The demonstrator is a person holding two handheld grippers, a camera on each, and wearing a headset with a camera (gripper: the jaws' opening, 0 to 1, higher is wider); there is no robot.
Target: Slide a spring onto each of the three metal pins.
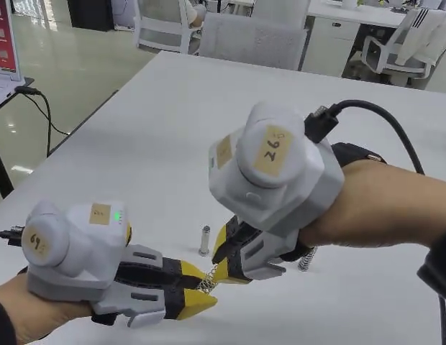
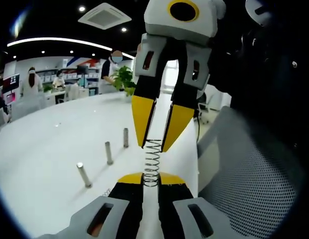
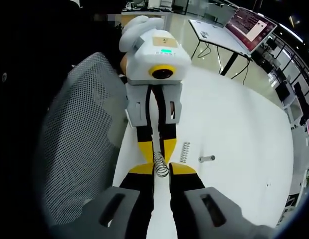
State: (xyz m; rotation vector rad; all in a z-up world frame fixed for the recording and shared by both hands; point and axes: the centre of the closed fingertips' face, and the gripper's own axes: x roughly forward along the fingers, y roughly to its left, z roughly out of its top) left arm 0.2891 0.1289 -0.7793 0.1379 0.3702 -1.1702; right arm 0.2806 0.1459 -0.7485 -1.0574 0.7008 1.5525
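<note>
Both grippers meet end to end over the white table, with a thin silver coil spring bridging their yellow tips.

The left gripper has its jaws drawn together on the spring's near end. The spring's far end sits between the jaws of the right gripper, which stand narrowly apart around it. Whether they pinch it or merely flank it cannot be told from the pictures.

The spring's long axis runs straight forward along the left gripper's jaw line and into the right gripper's tips. In the head view it lies low and roughly level with the table.

The three short grey metal pins stand upright in a row, ahead of the left gripper and to the left of its jaw line, well clear of the spring. In the head view one pin stands just beyond the spring, and the right gripper's tips appear the nearer to it.

The spring therefore points across the pins' axes, not down one. The coming move probably calls for turning the spring upright and bringing an open end over a pin top. All three pins are bare.

A second coil spring lies on the table just beside the right gripper's jaws.
</note>
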